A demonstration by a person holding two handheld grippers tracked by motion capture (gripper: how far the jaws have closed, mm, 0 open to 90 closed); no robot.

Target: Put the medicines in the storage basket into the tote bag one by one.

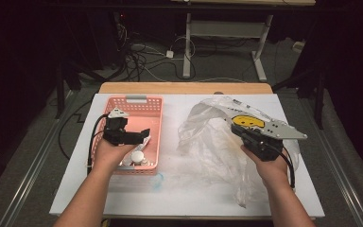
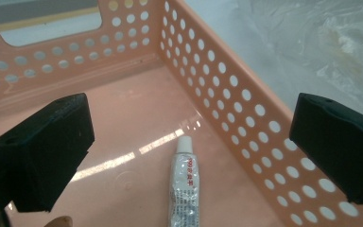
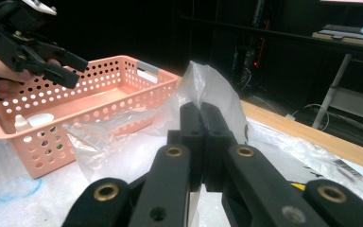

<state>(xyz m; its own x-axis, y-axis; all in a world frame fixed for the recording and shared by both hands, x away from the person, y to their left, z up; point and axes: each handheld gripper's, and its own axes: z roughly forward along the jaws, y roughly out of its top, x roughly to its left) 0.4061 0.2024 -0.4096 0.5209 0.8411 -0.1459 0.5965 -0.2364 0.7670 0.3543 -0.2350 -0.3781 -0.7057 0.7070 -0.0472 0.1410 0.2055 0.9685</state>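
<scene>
We hold the left gripper over the pink basket, jaws spread wide and empty, lined up above the small white tube lying on the basket floor, likely for a pick. To the basket's right, the right gripper pinches the clear plastic bag, jaws closed, keeping its mouth raised.

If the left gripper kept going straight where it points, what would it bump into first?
Probably the small white tube lying on the floor of the pink basket; the open left gripper points down at it.
</scene>
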